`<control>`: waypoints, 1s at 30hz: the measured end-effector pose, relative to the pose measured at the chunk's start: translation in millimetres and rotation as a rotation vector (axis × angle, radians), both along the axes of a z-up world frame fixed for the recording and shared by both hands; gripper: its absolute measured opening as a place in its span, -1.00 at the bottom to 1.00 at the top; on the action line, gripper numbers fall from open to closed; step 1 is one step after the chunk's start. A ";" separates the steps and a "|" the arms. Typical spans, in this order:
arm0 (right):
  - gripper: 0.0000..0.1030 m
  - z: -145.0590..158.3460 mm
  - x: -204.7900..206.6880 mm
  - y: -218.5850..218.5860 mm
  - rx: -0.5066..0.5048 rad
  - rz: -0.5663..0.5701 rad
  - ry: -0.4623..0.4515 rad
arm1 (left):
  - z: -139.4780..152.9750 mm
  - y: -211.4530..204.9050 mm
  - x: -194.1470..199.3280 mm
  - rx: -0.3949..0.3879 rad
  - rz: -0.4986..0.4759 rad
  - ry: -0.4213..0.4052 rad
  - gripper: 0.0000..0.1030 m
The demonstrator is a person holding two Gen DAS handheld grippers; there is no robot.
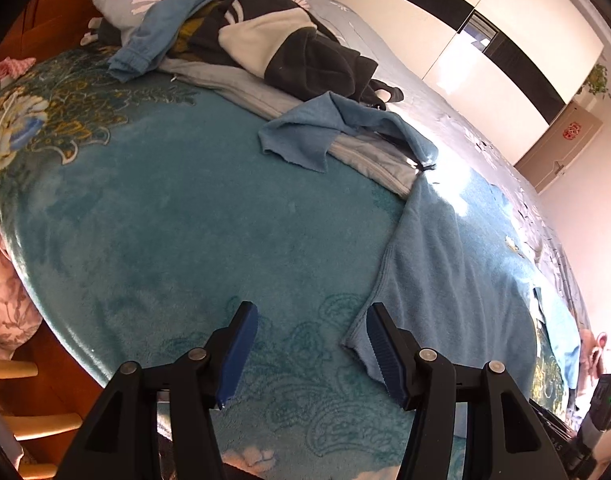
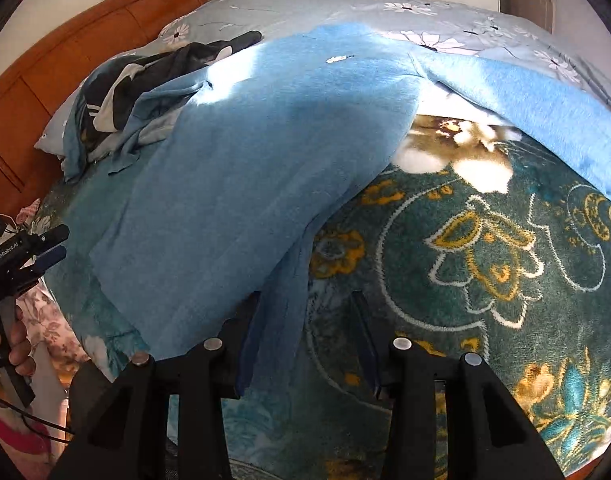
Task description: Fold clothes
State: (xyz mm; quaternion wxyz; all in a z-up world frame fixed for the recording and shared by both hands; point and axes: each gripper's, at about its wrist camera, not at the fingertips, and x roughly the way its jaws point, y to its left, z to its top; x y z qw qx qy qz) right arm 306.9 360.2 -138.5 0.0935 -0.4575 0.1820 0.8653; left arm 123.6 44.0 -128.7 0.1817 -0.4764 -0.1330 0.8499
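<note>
A light blue knit garment [image 2: 265, 152] lies spread on the teal blanket; in the left wrist view [image 1: 445, 248] its corner hem reaches toward my right finger. My left gripper [image 1: 311, 350] is open and empty, low over the blanket beside that hem. My right gripper [image 2: 305, 344] is open, with the garment's lower edge hanging between its fingers [image 2: 251, 344]. The left gripper also shows in the right wrist view [image 2: 45, 246], at the far left, held by a hand.
A pile of dark, white and blue clothes [image 1: 265, 36] lies on a pillow by the wooden headboard [image 2: 65, 60]. The floral teal blanket [image 2: 485, 260] covers the bed. White wardrobe doors [image 1: 485, 40] stand beyond. A wooden chair [image 1: 25, 420] stands at bottom left.
</note>
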 end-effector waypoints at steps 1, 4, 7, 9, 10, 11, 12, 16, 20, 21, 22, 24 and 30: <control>-0.43 -0.1 -0.1 -1.4 -0.009 -0.002 0.002 | -1.7 -0.7 -0.1 0.004 -0.001 -0.005 0.18; -0.86 -0.8 -1.2 -8.9 -0.013 0.020 -0.008 | -4.4 0.5 -0.5 0.018 -0.014 -0.015 0.18; -0.89 6.4 5.2 -12.7 -0.002 0.029 -0.001 | -6.6 5.3 -0.9 0.014 -0.033 -0.021 0.18; -0.89 15.9 18.7 -4.3 0.012 -0.004 0.006 | -9.4 10.4 -1.6 0.010 -0.049 -0.030 0.18; -0.89 21.2 27.4 1.3 0.041 -0.030 0.009 | -11.8 13.7 -2.0 0.008 -0.061 -0.036 0.18; -0.89 24.6 38.3 10.2 0.056 -0.057 0.010 | -14.2 17.1 -2.4 0.007 -0.072 -0.043 0.18; -0.90 28.0 49.3 19.3 0.071 -0.083 0.011 | -16.4 20.6 -2.9 0.004 -0.079 -0.051 0.18; -0.90 26.9 79.9 47.3 0.105 -0.190 -0.016 | -17.1 33.9 0.9 -0.030 -0.101 -0.037 0.25; -0.90 14.4 84.9 55.8 -0.012 -0.208 0.001 | -12.4 44.8 7.0 0.018 -0.176 -0.057 0.25; -0.90 14.6 84.2 55.4 -0.009 -0.202 0.002 | -11.4 47.9 8.7 0.028 -0.195 -0.062 0.25; -0.90 14.9 83.4 54.9 -0.006 -0.195 0.002 | -11.3 52.6 10.9 0.030 -0.219 -0.065 0.25; -0.90 15.2 84.6 55.3 -0.012 -0.191 0.010 | -11.7 60.2 15.2 0.037 -0.252 -0.077 0.25; -0.89 14.7 92.8 58.1 -0.062 -0.202 0.042 | -13.1 86.2 35.1 -0.039 -0.313 -0.041 0.21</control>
